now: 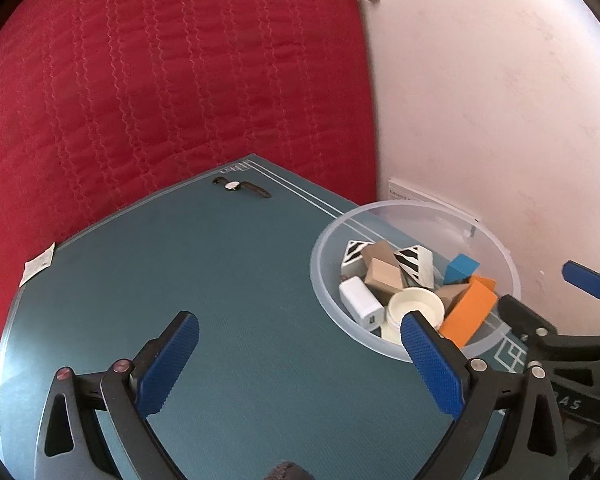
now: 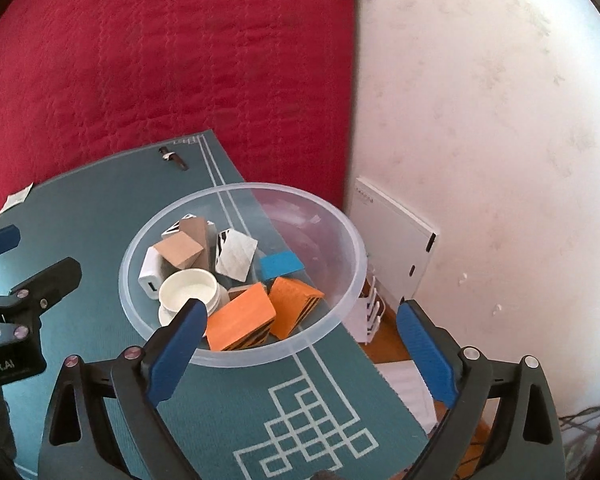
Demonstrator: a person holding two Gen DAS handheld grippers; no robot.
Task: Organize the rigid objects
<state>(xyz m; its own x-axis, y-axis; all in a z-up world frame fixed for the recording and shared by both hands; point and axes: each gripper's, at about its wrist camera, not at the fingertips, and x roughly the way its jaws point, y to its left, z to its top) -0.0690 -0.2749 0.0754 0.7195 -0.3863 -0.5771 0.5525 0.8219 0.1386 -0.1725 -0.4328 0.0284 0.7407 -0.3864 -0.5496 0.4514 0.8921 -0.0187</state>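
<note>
A clear plastic bowl [image 1: 504,256] [image 2: 352,236] stands on the teal mat [image 1: 220,280] [image 2: 92,208]. It holds several rigid items: orange blocks [image 1: 470,314] [image 2: 240,316], a blue block [image 1: 462,268] [image 2: 281,264], tan blocks [image 2: 178,250], striped white pieces [image 2: 236,254], a white charger [image 1: 360,302] [image 2: 150,272] and a white round lid [image 1: 416,306] [image 2: 188,286]. A wristwatch [image 1: 240,187] [image 2: 173,158] lies at the mat's far edge. My left gripper [image 1: 300,338] is open over bare mat, left of the bowl. My right gripper [image 2: 302,322] is open above the bowl's near rim, with nothing between its fingers.
A red quilted bedspread [image 1: 160,80] rises behind the mat. A pale wall [image 2: 480,120] fills the right side, with a white flat box [image 2: 392,232] leaning at its foot. A small paper tag [image 1: 39,266] lies at the mat's left corner. Wooden floor shows right of the mat.
</note>
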